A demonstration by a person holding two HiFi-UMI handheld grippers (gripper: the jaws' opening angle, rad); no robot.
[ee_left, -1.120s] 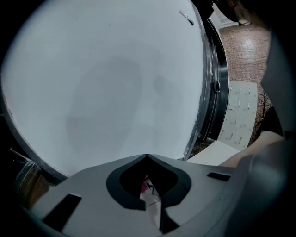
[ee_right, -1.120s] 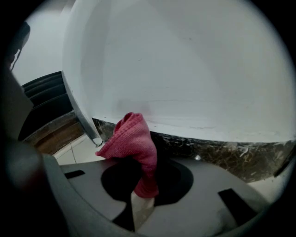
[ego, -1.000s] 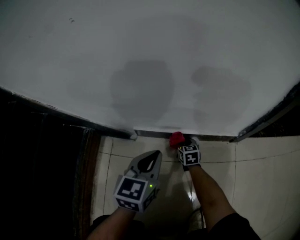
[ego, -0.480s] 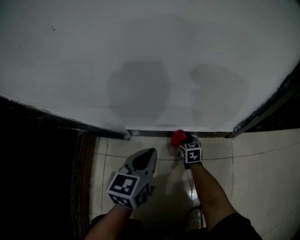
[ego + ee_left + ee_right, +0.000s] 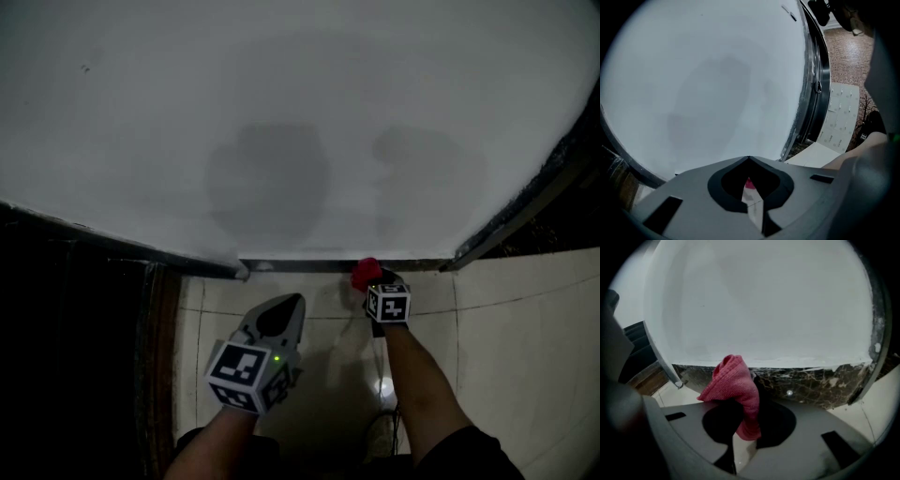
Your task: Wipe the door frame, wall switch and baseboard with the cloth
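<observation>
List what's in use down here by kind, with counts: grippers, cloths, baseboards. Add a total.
Grippers: 2, the left gripper shut with nothing in it, the right gripper shut on the cloth
Cloths: 1, the red cloth
Baseboards: 1, the dark marbled baseboard under the white wall
Total: 4

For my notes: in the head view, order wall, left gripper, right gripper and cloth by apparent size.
1. wall
2. left gripper (nearer the camera, so rank unsure)
3. right gripper
4. cloth
</observation>
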